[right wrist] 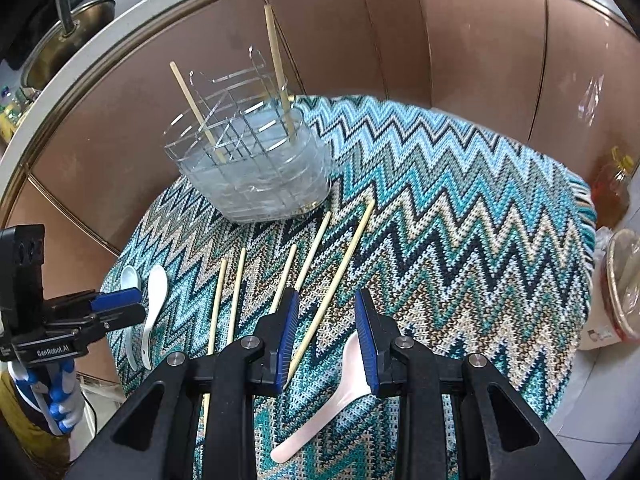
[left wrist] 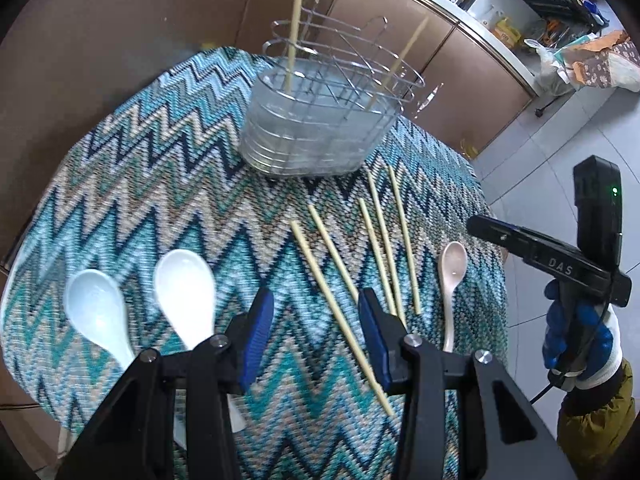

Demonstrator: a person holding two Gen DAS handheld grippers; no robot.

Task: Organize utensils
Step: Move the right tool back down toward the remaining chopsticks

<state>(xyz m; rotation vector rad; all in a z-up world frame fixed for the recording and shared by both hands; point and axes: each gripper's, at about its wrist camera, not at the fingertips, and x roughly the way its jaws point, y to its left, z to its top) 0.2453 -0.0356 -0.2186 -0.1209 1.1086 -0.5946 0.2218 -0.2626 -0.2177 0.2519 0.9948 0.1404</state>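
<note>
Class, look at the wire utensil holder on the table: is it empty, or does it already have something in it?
Not empty. Two chopsticks stand in the holder, poking above its rim; five more chopsticks and the spoons lie outside on the cloth.

From my left wrist camera I read "DAS" in pale raised letters on the black body of the right claw point(left wrist: 476, 226), on the bar just above the gloved hand. From my right wrist camera I read "GenRobot.AI" in white on the black body of the left claw point(right wrist: 128, 304). The packages on the far counter carry print too blurred for me to read.
</note>
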